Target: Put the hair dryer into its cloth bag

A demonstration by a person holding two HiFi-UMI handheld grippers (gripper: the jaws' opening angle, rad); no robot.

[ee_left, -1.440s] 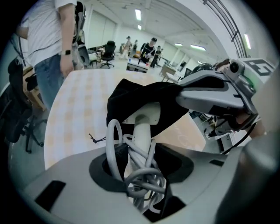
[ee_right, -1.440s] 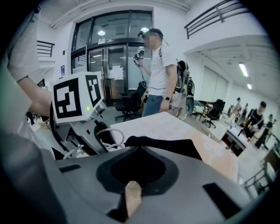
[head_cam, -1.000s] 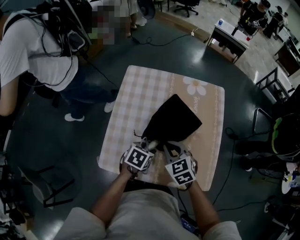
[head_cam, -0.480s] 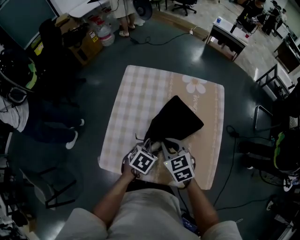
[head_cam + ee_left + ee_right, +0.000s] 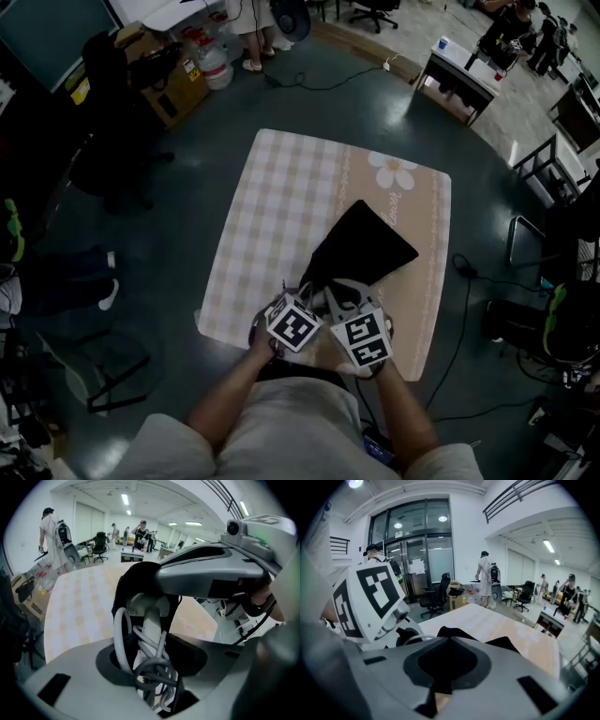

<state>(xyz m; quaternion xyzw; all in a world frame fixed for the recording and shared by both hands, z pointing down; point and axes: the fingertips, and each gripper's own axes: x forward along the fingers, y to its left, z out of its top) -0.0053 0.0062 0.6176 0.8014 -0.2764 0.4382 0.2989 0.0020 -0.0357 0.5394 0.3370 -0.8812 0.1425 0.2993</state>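
**A:** What do the fingers of the left gripper (image 5: 152,648) have?

**B:** They stand partly apart, clamped round the white handle of the hair dryer (image 5: 151,620). Loops of its grey cord (image 5: 121,639) are bunched in the same grip.

**A:** And the right gripper (image 5: 450,641)?

**B:** Its fingers are pressed almost together on a fold of the black cloth bag (image 5: 506,644), at the edge of its mouth.

**A:** So where does the dryer sit?

**B:** At the bag's mouth. Black cloth wraps round its upper end. The head looks to be inside, though I can't tell how far. The handle and cord stick out towards the person.

**A:** How do the two grippers stand?

**B:** Side by side, nearly touching, with their marker cubes (image 5: 295,325) facing up, at the near edge of a checked mat (image 5: 281,206).

**A:** And the rest of the bag?

**B:** It lies flat on the mat, stretching away from the grippers towards a daisy print (image 5: 391,172). The mat is spread on a dark floor (image 5: 187,187).

**A:** Anything further out?

**B:** Office chairs (image 5: 433,599) and a few people (image 5: 485,578) standing at the far side of the room.
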